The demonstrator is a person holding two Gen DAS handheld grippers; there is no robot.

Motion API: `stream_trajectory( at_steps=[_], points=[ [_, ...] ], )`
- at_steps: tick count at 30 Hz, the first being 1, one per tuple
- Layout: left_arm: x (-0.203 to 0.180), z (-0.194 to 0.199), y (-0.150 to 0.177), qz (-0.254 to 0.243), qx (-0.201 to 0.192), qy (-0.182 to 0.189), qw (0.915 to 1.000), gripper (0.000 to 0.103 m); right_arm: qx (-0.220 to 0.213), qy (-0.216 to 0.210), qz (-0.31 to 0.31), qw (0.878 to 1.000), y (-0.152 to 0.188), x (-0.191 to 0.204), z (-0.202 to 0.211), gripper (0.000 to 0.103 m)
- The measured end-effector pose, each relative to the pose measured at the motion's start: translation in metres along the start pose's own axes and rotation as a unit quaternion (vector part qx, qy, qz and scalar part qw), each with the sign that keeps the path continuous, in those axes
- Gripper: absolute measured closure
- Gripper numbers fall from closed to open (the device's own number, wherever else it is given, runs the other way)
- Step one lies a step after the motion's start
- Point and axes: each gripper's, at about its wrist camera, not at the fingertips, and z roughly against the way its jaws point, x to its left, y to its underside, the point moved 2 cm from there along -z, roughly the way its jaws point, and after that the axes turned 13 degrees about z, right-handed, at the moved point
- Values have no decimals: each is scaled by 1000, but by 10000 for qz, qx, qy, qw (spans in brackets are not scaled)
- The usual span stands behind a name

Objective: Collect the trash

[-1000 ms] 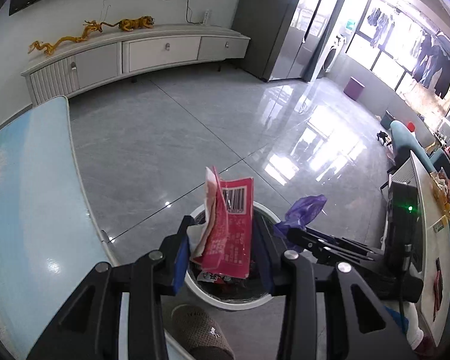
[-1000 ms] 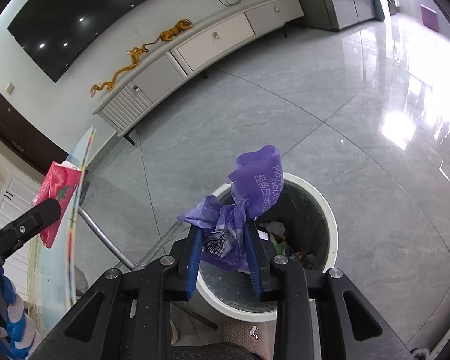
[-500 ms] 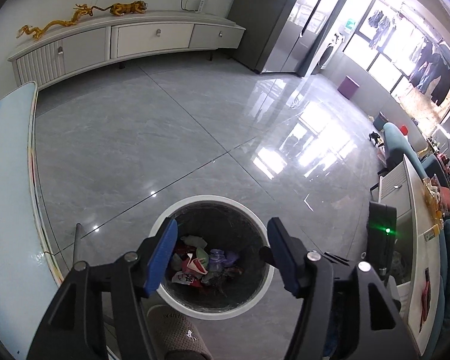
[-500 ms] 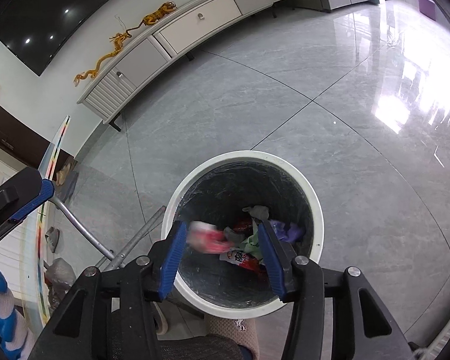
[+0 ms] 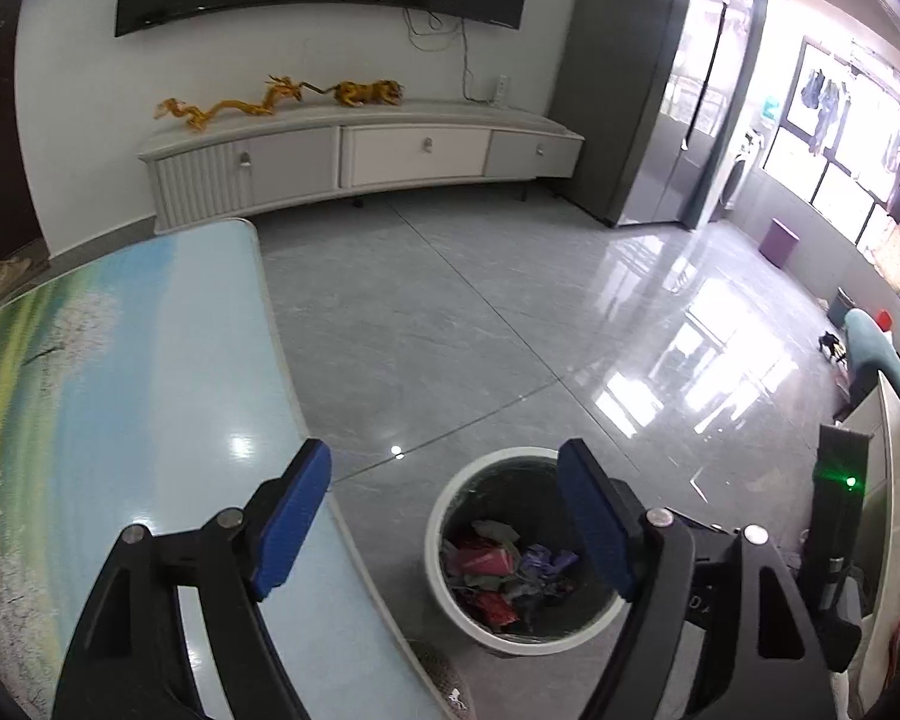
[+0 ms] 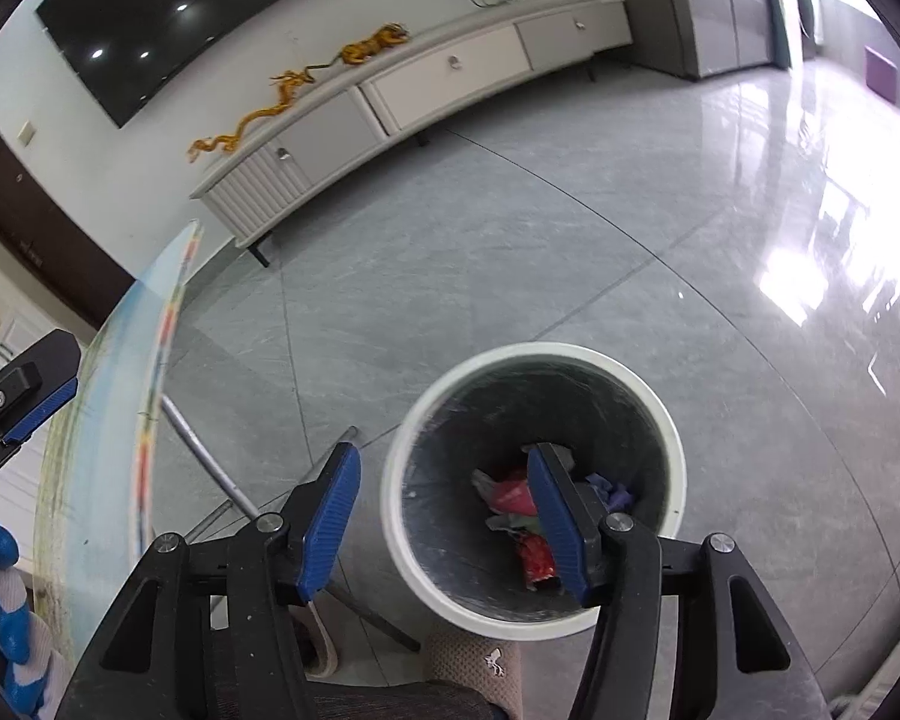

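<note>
A white round trash bin stands on the grey floor; it also shows in the right wrist view. Inside lie red wrappers and a crumpled purple bag, also seen in the right wrist view as red wrappers and purple bag. My left gripper is open and empty, up beside the table edge, above and left of the bin. My right gripper is open and empty over the bin's near left rim.
A table with a landscape-print top fills the left; its edge and metal legs show beside the bin. A slippered foot is just below the bin. A white TV cabinet stands far back.
Both grippers opened and dropped the red packet and purple bag into the bin. The left gripper has since risen and swung left toward the table; the right has pulled back slightly.
</note>
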Motion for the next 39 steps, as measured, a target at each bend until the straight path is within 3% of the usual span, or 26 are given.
stream_trajectory(
  at_steps=[8, 12, 16, 18, 20, 21, 26, 39],
  points=[
    [67, 75, -9, 187, -915, -782, 9925, 26, -493, -95, 803, 9955, -18, 82, 35, 40],
    [105, 115, -10, 310, -1315, -1150, 9841, 26, -861, -83, 1159, 9895, -27, 124, 58, 31],
    [137, 149, -8, 444, -1687, -1598, 9716, 26, -1315, -51, 1489, 9801, -32, 164, 81, 16],
    [152, 165, -8, 563, -1859, -1782, 9646, 21, -1531, 10, 1653, 9743, -33, 184, 91, 9],
    [165, 181, -7, 736, -2047, -1952, 9563, 5, -1717, 84, 1749, 9695, -33, 199, 99, 3],
    [171, 189, -6, 816, -2163, -1999, 9522, 3, -1816, 118, 1799, 9667, -33, 206, 103, 1],
    [190, 221, 2, 1009, -2600, -2284, 9328, 0, -2141, 271, 2035, 9550, -29, 235, 117, 0],
    [200, 251, 20, 1176, -2999, -2491, 9133, 0, -2371, 360, 2085, 9482, -18, 248, 122, 0]
  ],
)
